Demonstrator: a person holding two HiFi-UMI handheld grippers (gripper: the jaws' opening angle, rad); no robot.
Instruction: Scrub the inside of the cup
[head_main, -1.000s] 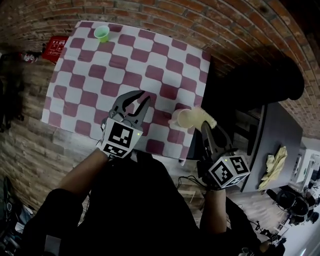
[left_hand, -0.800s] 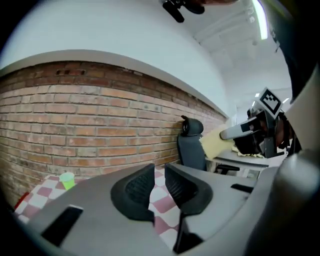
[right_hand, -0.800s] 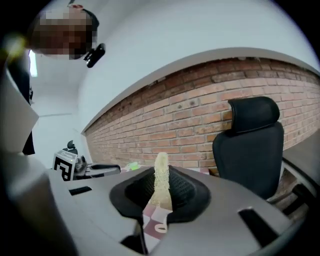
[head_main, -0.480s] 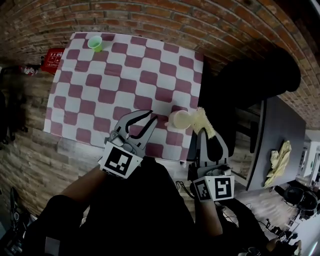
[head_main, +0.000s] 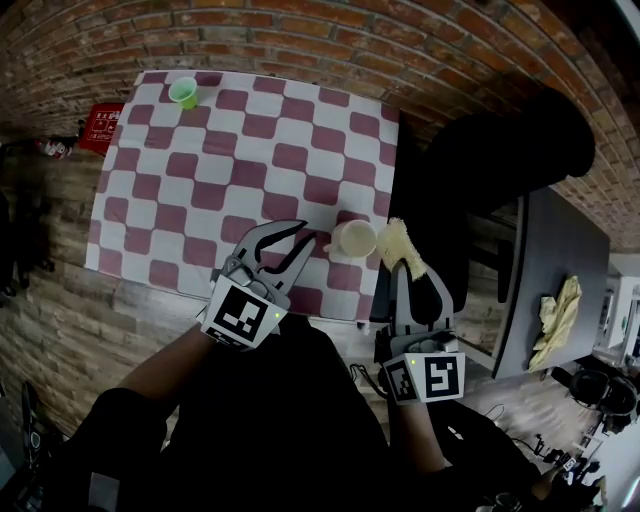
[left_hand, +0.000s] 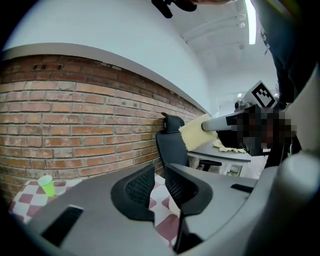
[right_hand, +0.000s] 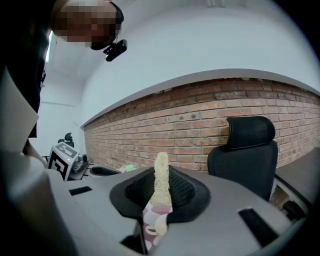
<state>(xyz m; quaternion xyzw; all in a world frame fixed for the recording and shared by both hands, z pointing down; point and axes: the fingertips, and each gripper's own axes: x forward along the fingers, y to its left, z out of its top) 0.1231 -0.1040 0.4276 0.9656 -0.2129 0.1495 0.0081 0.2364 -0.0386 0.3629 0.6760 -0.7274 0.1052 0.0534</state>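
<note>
On the table (head_main: 205, 165), near edge: cup (head_main: 352, 238), between the two grippers.
Left hand-held gripper (head_main: 300, 238): jaws apart, nothing between them, just beside the cup.
Right hand-held gripper (head_main: 403, 262): clamped on a yellow sponge (head_main: 395, 240), which sits just beside the cup.

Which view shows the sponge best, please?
The left gripper view: it shows the sponge broadside. The right gripper view shows it only edge-on, clamped in its jaws; the head view shows it small from above, beside the cup.
</note>
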